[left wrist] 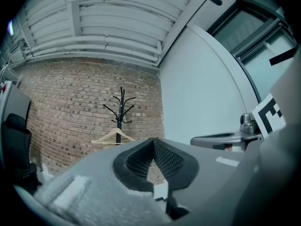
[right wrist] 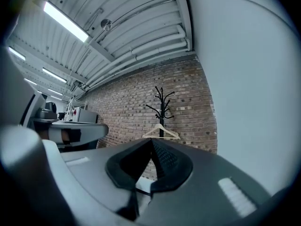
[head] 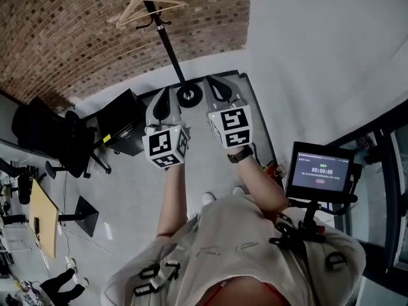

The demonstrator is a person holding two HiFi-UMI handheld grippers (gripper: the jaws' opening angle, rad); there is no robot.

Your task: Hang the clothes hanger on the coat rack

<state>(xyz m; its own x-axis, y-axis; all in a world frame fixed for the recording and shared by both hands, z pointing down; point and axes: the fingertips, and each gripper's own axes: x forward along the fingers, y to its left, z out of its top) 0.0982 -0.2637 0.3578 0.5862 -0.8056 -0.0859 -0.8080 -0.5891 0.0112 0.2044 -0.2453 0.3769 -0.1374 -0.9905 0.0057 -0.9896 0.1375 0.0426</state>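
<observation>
I hold both grippers level and side by side over a pale grey floor, facing a brick wall that meets a white wall at the corner. The left gripper has its jaws pressed together with nothing in them, and so does the right gripper. The hanger hangs on the black rack, which stands against the brick. A black chair sits off to my left.
</observation>
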